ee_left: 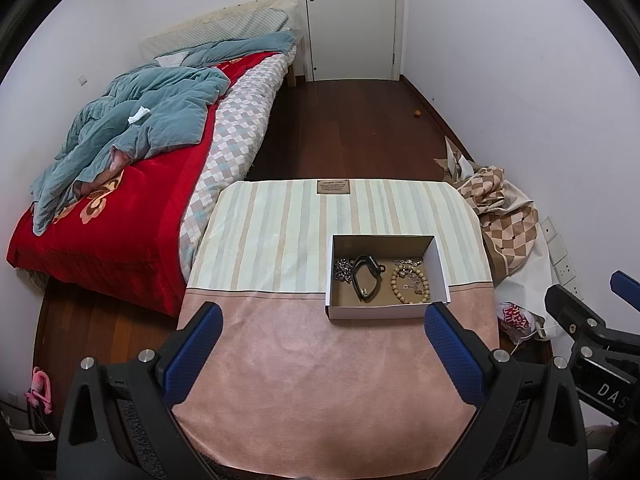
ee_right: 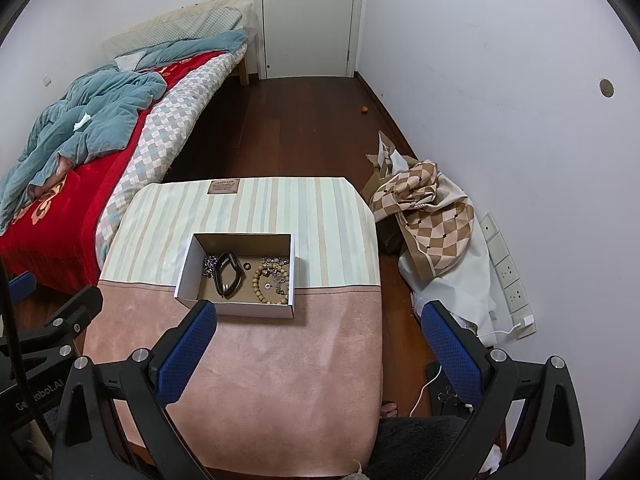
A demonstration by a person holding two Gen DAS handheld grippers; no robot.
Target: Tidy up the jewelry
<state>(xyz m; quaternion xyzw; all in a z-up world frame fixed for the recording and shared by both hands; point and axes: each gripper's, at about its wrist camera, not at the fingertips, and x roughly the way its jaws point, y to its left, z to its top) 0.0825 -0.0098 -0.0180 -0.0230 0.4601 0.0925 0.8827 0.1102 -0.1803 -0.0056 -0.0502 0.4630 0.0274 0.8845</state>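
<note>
Evidently the cloth-covered table [ee_left: 280, 340] served as the work surface, with the open white cardboard box [ee_left: 384, 312] set right of its middle to gather the jewelry. Inside lay a black bracelet [ee_left: 366, 278], a wooden bead bracelet [ee_left: 409, 285] right of it, and a silver chain [ee_left: 342, 270] at the left. Left gripper [ee_left: 322, 354] and right gripper [ee_right: 318, 350] hovered near the box, jaws apart and holding nothing.

White letters "DAS" are showing on the black body of the right gripper [ee_left: 600, 364] in the left wrist view. Letters reading "Ge…obot.AI", partly hidden by a cable, are showing on the left gripper [ee_right: 44, 360]. The brown label [ee_left: 333, 186] on the cloth is carrying print too small to read.
</note>
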